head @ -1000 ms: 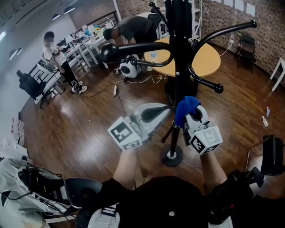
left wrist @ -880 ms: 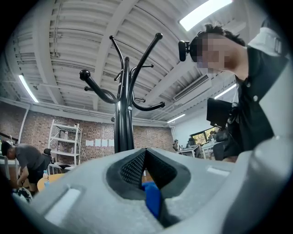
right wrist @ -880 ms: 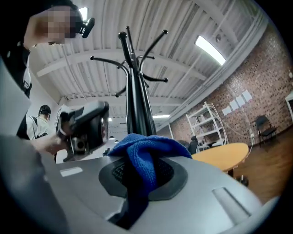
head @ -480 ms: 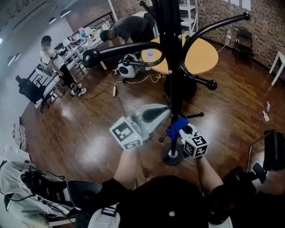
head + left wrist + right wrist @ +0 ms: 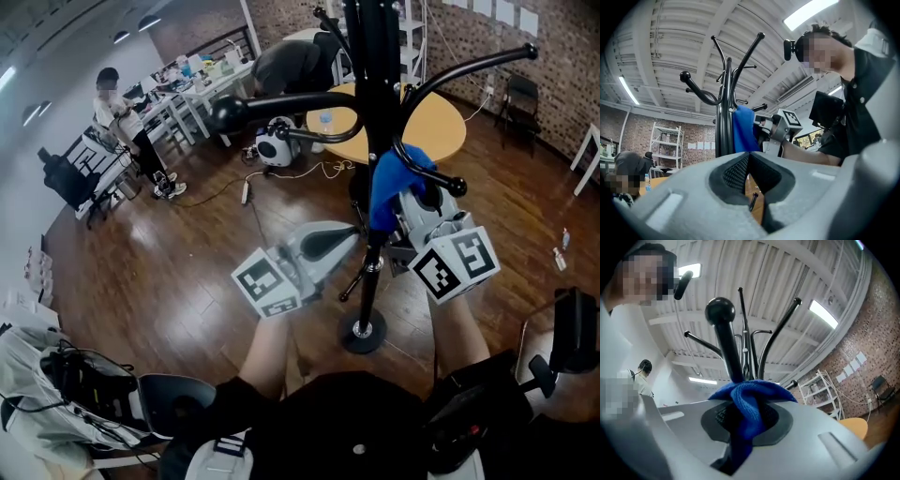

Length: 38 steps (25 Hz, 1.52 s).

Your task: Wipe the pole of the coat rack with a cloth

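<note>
The black coat rack pole (image 5: 375, 122) rises at the middle of the head view from a round base (image 5: 363, 330). My right gripper (image 5: 401, 192) is shut on a blue cloth (image 5: 387, 192), which presses against the right side of the pole just under the curved hooks. In the right gripper view the blue cloth (image 5: 749, 405) bulges from the closed jaws, with a ball-tipped hook (image 5: 723, 329) right above. My left gripper (image 5: 328, 242) hangs left of the pole, apart from it, shut and empty. The left gripper view shows the pole (image 5: 724, 124) and the cloth (image 5: 743, 129) beyond its jaws.
Curved hook arms (image 5: 281, 103) stick out left and right at head height. A round wooden table (image 5: 442, 127) stands behind the rack. People work at desks (image 5: 178, 84) at the back left. Cables (image 5: 246, 190) lie on the wood floor. Chairs sit at lower left (image 5: 178, 398) and far right (image 5: 574, 328).
My right gripper slid the cloth down the pole, then back up to just under the hooks. The left gripper has stayed where it was.
</note>
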Each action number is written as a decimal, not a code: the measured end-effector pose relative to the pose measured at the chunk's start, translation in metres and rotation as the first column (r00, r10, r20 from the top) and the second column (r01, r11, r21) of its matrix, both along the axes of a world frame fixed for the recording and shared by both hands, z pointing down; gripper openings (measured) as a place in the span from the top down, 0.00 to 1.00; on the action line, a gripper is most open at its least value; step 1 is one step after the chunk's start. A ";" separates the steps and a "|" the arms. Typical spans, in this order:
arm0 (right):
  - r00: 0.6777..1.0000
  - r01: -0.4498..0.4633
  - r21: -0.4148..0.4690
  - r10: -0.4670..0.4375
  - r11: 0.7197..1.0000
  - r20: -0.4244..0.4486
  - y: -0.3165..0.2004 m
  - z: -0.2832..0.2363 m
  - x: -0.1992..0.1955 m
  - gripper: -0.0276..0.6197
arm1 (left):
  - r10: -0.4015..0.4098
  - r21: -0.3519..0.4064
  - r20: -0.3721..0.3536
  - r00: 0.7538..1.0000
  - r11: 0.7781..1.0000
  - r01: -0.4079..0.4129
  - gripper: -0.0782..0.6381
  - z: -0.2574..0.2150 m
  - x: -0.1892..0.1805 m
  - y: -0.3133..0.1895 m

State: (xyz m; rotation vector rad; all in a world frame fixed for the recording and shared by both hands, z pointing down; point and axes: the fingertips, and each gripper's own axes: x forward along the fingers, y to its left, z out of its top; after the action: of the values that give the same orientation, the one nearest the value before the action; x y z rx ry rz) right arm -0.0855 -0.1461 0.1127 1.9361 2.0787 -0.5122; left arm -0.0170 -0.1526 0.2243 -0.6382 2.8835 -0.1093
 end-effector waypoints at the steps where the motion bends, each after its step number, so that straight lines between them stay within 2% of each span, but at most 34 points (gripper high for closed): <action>1: 1.000 -0.002 -0.004 0.002 1.000 0.009 0.000 -0.005 0.000 0.90 | -0.002 -0.001 0.004 1.000 1.000 0.002 0.89 -0.001 0.001 0.000; 4: 1.000 -0.018 -0.016 0.018 1.000 0.006 -0.003 0.002 -0.002 0.90 | -0.008 -0.002 0.004 1.000 1.000 0.008 0.89 -0.003 0.004 0.002; 6: 1.000 -0.024 0.024 0.023 0.999 0.003 -0.002 0.026 -0.001 0.90 | -0.008 -0.004 0.003 1.000 1.000 0.008 0.89 -0.003 0.005 0.002; 9: 1.000 -0.017 0.107 0.019 0.994 -0.015 -0.002 0.087 0.002 0.90 | -0.005 -0.006 0.003 1.000 1.000 0.005 0.89 -0.003 0.007 0.000; 13: 0.995 0.023 0.218 -0.001 0.976 -0.102 -0.009 0.191 0.004 0.90 | 0.003 -0.011 -0.007 1.000 1.000 -0.003 0.89 0.000 0.005 -0.009; 15: 0.984 0.048 0.284 0.003 0.958 -0.177 -0.007 0.240 0.001 0.90 | 0.011 -0.013 -0.018 1.000 1.000 -0.011 0.89 0.001 -0.001 -0.010; 17: 0.967 0.065 0.376 0.034 0.925 -0.251 -0.001 0.286 -0.004 0.90 | 0.020 -0.016 -0.025 0.999 1.000 -0.020 0.89 0.002 -0.008 -0.008; 20: 0.954 0.073 0.484 0.080 0.872 -0.288 -0.004 0.338 0.000 0.90 | 0.027 -0.016 -0.037 0.999 0.999 -0.028 0.89 0.007 -0.006 -0.017; 22: 0.949 0.079 0.502 0.090 0.861 -0.303 -0.020 0.351 0.006 0.90 | 0.031 -0.018 -0.037 0.999 0.999 -0.031 0.89 0.010 0.001 -0.035; 24: 0.949 0.073 0.489 0.090 0.869 -0.301 -0.034 0.342 0.007 0.91 | 0.029 -0.019 -0.033 0.999 0.999 -0.030 0.89 0.010 0.003 -0.048; 25: 0.952 0.065 0.457 0.082 0.887 -0.295 -0.037 0.327 0.006 0.91 | 0.026 -0.019 -0.030 0.999 0.999 -0.027 0.89 0.010 0.003 -0.051; 28: 0.967 0.033 0.282 0.041 0.959 -0.253 -0.033 0.242 0.002 0.91 | 0.015 -0.021 -0.023 1.000 1.000 -0.015 0.89 0.010 0.002 -0.042; 30: 0.983 0.005 0.172 0.027 0.985 -0.181 -0.020 0.169 0.001 0.91 | 0.008 -0.018 -0.017 1.000 1.000 -0.008 0.89 0.008 0.002 -0.027; 34: 0.998 -0.013 0.041 0.016 0.999 -0.067 -0.001 0.039 -0.002 0.91 | 0.001 -0.011 -0.005 1.000 1.000 -0.001 0.89 0.001 -0.003 -0.008; 36: 0.998 -0.022 0.001 0.022 1.000 -0.051 -0.005 0.006 -0.008 0.91 | -0.003 -0.011 0.001 1.000 1.000 0.003 0.89 0.000 -0.004 -0.010; 38: 0.999 -0.030 -0.011 0.030 0.999 -0.031 -0.007 -0.002 -0.008 0.90 | -0.010 -0.010 0.009 1.000 1.000 0.010 0.89 0.001 0.000 -0.009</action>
State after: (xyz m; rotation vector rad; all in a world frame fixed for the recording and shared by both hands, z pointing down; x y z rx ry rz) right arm -0.0930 -0.1532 0.1104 1.8993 2.1156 -0.5493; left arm -0.0168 -0.1618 0.2254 -0.6238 2.8796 -0.1283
